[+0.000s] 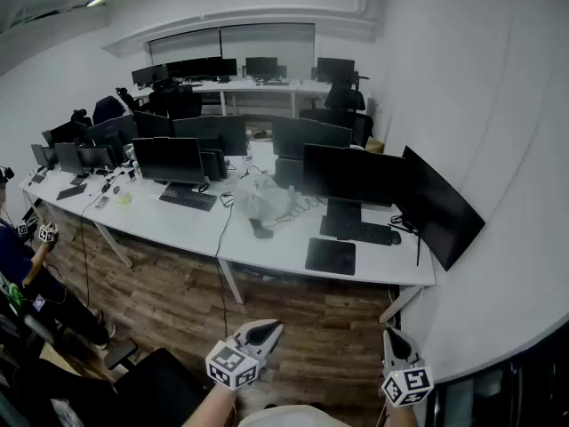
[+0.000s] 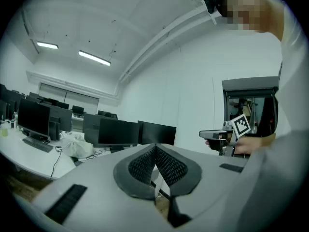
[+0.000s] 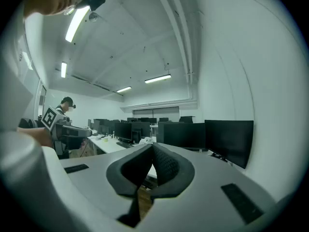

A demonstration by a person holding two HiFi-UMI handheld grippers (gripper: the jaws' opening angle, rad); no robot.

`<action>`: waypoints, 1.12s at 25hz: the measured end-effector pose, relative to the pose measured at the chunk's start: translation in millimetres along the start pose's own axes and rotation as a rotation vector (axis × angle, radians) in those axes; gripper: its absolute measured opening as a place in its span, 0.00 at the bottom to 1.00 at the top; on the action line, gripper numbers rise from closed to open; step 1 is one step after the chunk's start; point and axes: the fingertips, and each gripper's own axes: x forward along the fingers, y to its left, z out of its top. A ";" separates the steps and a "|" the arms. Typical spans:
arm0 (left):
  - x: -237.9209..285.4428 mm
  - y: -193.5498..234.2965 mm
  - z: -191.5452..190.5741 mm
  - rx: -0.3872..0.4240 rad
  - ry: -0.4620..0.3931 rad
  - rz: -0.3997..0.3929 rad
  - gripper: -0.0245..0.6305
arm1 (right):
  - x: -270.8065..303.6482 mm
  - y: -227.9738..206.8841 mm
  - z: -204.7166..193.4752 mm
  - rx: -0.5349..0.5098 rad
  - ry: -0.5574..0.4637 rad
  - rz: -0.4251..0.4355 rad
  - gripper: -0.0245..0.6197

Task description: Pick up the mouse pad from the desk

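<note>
The mouse pad [image 1: 331, 255] is a dark rectangle lying flat near the front edge of the white desk [image 1: 267, 249], in front of a keyboard [image 1: 356, 230]. Both grippers hang in the air well short of the desk, above the wooden floor. My left gripper [image 1: 265, 332] is shut, its ribbed pads [image 2: 166, 164] meeting with nothing between them. My right gripper [image 1: 392, 338] is also shut and empty, pads [image 3: 166, 164] pressed together. Each gripper view catches the other gripper, the right gripper [image 2: 227, 132] and the left gripper [image 3: 67, 128], held level in a hand. The mouse pad shows in neither gripper view.
Black monitors [image 1: 351, 174] line the desk, with a mouse [image 1: 396, 237] right of the keyboard and a white plastic bag [image 1: 262, 196] amid cables. A black office chair [image 1: 151, 385] stands at my lower left. Another person [image 1: 18, 261] holding grippers stands at the far left.
</note>
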 end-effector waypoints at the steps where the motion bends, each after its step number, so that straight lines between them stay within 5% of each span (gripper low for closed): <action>1: 0.4 -0.1 0.5 -0.001 -0.001 0.000 0.06 | 0.3 -0.8 0.7 0.002 -0.002 0.001 0.06; 28: 3.3 -17.9 -6.9 -0.030 0.003 0.032 0.06 | -13.6 -14.1 -1.1 0.017 -0.007 0.010 0.06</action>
